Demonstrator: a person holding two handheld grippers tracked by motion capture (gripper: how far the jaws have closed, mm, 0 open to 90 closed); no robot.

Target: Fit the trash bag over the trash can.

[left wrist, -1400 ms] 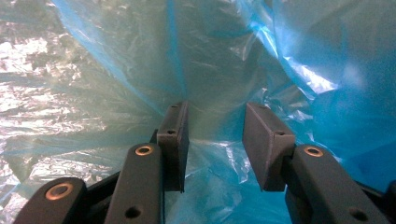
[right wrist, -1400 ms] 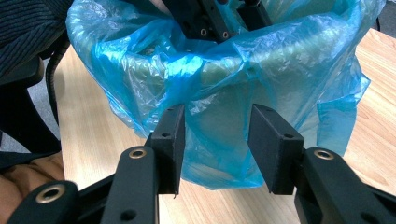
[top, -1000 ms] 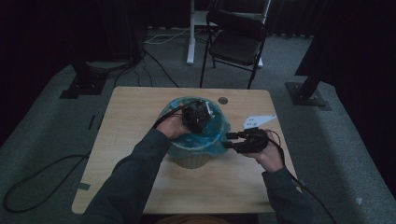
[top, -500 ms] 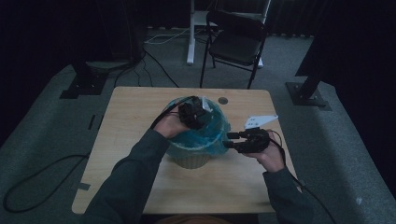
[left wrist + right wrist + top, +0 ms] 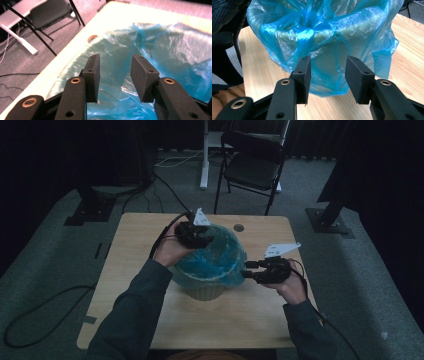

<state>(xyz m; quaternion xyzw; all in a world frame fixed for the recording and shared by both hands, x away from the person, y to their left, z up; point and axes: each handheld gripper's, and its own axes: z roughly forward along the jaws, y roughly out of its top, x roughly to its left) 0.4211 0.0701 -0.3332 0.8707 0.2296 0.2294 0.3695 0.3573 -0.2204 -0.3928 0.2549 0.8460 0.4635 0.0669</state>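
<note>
Wooden table (image 5: 130, 285) carries everything; a black folding chair (image 5: 252, 167) stands on the floor past its far edge. Mid-table sits a pale bin (image 5: 204, 291) lined with a blue plastic bag (image 5: 212, 262), bag draped over the rim and hanging partway down the outside wall. Small round hole (image 5: 239, 227) in the tabletop just beyond the bin. Left gripper (image 5: 202, 236) is at the bin's far-left rim, above the bag; in the left gripper view its jaws stand apart with only the blue film (image 5: 160, 50) visible beyond the gap, nothing pinched between the pads. Right gripper (image 5: 247, 269) sits level at the bin's right side, tips just beside the draped bag edge; in the right gripper view its jaws are spread wide, the hanging plastic (image 5: 329, 50) in front of them, pads not pressing on it. Cables trail from both grippers.
</note>
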